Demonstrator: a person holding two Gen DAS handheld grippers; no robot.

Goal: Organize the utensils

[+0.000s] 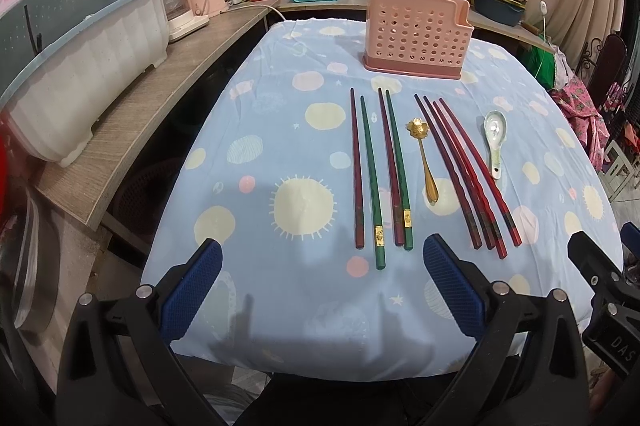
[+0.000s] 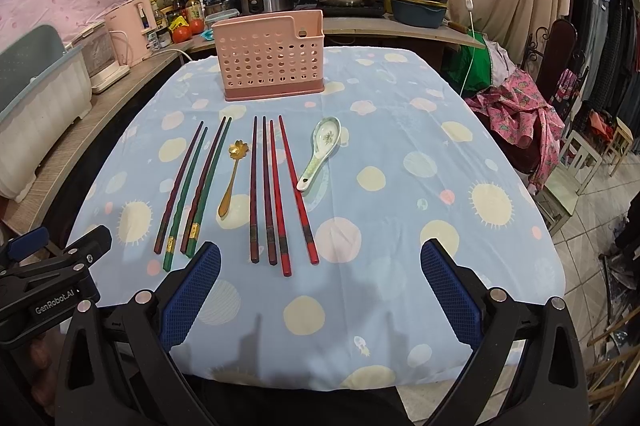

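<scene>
Ahead of left tool | chopsticks apart | both tools released, right tool

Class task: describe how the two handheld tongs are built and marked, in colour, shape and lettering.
Both the left tongs and right tongs have black angular plastic frames with silver round bolts. Each finger ends in a blue pad with a fine grid texture. White lettering "GenRobot.AI" shows on the left body in the right wrist view. No cables or sleeves are visible.
</scene>
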